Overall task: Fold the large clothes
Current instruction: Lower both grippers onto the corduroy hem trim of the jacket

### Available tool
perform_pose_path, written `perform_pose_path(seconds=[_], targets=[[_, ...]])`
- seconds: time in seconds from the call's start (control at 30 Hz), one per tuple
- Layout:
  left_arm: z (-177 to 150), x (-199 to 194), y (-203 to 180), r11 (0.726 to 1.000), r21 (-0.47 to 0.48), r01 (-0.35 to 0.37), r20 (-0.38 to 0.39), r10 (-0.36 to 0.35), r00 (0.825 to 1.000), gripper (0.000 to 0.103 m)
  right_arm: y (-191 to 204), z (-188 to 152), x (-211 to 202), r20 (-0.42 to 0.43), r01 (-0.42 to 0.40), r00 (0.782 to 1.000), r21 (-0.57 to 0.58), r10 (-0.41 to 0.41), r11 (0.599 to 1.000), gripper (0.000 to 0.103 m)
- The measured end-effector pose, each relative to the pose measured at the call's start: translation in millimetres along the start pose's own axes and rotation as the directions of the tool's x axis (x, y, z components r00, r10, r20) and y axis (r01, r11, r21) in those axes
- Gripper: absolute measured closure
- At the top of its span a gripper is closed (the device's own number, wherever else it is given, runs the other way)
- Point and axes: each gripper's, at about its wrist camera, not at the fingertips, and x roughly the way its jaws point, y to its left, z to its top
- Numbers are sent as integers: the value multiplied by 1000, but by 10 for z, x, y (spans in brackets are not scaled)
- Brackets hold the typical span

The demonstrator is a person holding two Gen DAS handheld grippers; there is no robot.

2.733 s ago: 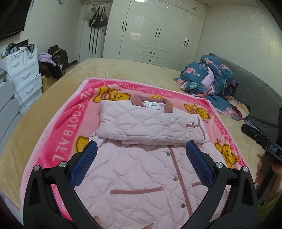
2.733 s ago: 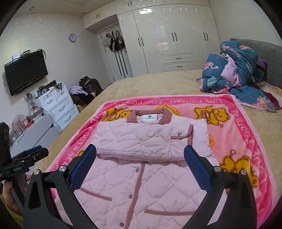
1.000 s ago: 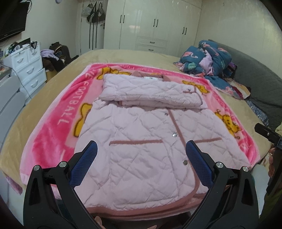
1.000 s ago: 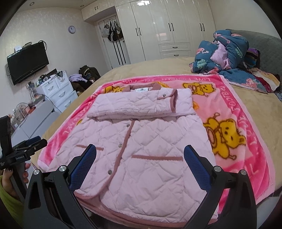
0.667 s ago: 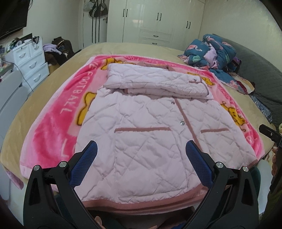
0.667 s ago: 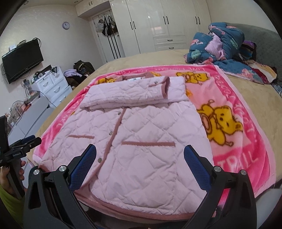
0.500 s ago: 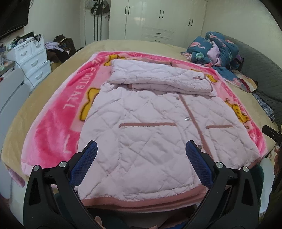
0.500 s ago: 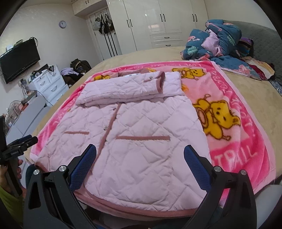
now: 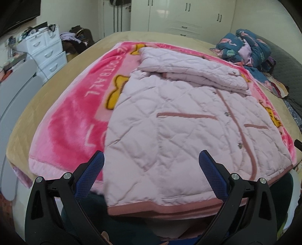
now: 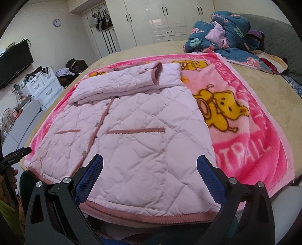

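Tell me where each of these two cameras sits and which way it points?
Left wrist view: on the left gripper, at the bed's foot, facing the pink quilted jacket; its open blue-padded jaws show.
Right wrist view: on the right gripper, same end, aimed across the jacket; its open jaws show, plus a hand holding the other gripper at the left edge.
Shared: the jacket, pink bear blanket, white wardrobe and blue bedding pile.
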Motion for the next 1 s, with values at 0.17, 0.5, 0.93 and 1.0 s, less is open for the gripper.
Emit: perform_pose_path(seconds=[0.17,0.5,0.93,1.0], targets=[[-53,80,131,999,-21,-26,-24,26,999,9,-135,-78,42,-18,25,1000,24,-24,999,4],[-193,301,250,997,-17,-70,-90,69,994,9,-325,-225,176,-66,60,996,51,-56,997,4],[-280,538,161,996,36,-82,-139,86,987,9,-525,-355,312,-119,64,991,95,-52,993,4],[-274,547,165,996,35,-81,-137,85,987,9,-535,-370,333,-130,61,990,95,-48,994,4]])
